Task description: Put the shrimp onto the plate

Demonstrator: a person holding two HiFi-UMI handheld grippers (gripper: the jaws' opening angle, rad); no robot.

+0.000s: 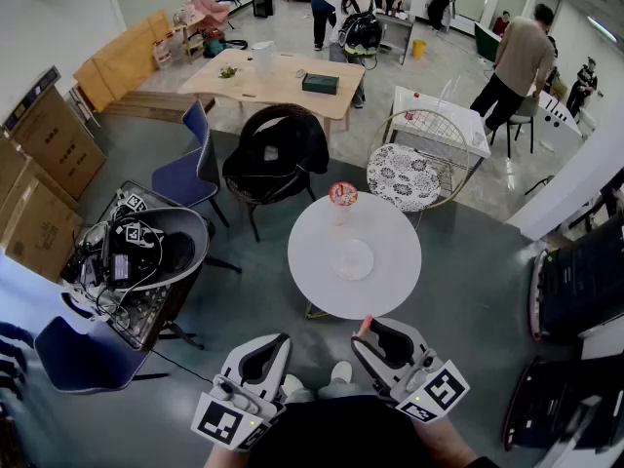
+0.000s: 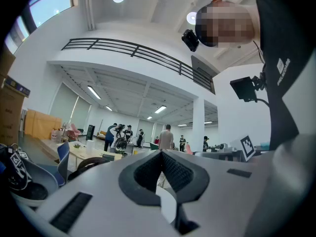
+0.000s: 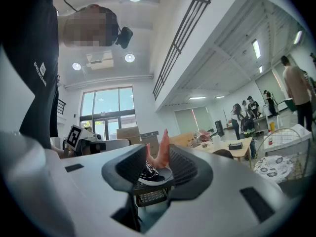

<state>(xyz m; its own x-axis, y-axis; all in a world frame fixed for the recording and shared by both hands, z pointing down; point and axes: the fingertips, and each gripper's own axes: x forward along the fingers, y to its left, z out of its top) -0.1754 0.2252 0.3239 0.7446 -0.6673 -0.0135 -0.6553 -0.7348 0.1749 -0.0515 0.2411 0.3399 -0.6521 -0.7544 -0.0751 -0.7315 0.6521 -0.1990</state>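
A pink shrimp (image 3: 161, 149) stands upright between the jaws of my right gripper (image 3: 159, 157), which is shut on it. Its tip (image 1: 365, 326) pokes out of that gripper (image 1: 367, 333) just short of the near rim of the round white table (image 1: 317, 281). A clear plate (image 1: 352, 258) lies at the table's middle with nothing on it. My left gripper (image 1: 281, 343) hangs beside the right one, lower left of the table. Its jaws meet in a V with nothing between them (image 2: 161, 155). Both grippers are held low, close to my body and off the table.
A cup with a pink lid (image 1: 342, 195) stands at the table's far edge. Behind it are a black chair with a jacket (image 1: 274, 154), a blue chair (image 1: 192, 174) and a wire chair with a patterned cushion (image 1: 413, 172). A grey seat full of cables (image 1: 136, 257) is at left.
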